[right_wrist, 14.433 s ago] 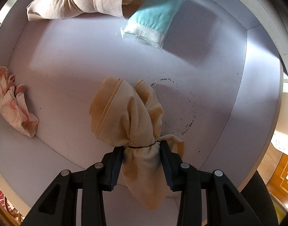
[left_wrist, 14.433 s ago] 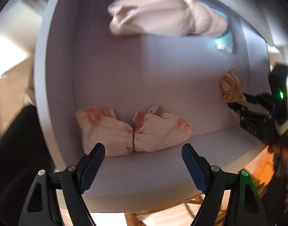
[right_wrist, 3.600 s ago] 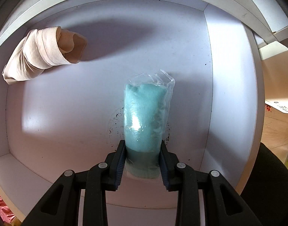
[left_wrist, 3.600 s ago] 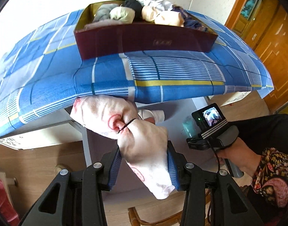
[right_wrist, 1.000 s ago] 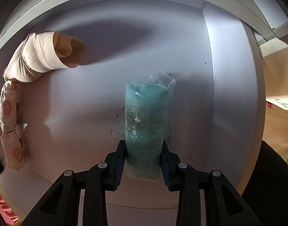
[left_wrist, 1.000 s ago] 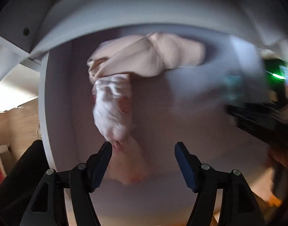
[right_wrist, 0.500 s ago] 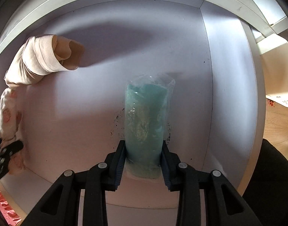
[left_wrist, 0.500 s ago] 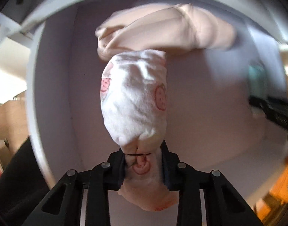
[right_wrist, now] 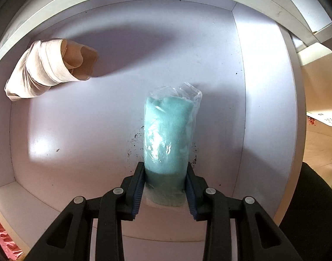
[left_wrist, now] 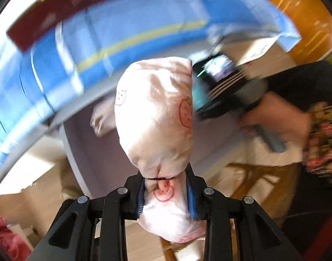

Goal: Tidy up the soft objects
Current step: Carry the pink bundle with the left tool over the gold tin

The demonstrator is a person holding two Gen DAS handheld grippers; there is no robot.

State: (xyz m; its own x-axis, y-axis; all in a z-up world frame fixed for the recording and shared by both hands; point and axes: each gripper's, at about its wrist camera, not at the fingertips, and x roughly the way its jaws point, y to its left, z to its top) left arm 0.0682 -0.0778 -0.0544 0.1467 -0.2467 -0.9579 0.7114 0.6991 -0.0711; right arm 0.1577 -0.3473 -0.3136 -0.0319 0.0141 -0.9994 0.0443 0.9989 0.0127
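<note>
While the left tool point(left_wrist: 166, 192) pinches the tied pink bundle point(left_wrist: 154, 117) at its banded waist, the bundle's long axis runs straight out along the fingers, toward the blurred dark red box point(left_wrist: 63, 6) on the blue cloth point(left_wrist: 113, 32) beyond. Lower down, the right tool point(right_wrist: 164, 187) clamps the bagged teal cloth point(right_wrist: 168, 128) over the white drawer point(right_wrist: 79, 119), well apart from the beige roll point(right_wrist: 46, 67).

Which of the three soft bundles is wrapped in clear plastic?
The teal cloth roll in the right gripper; the beige roll and the pink-printed sock bundle are bare fabric.
</note>
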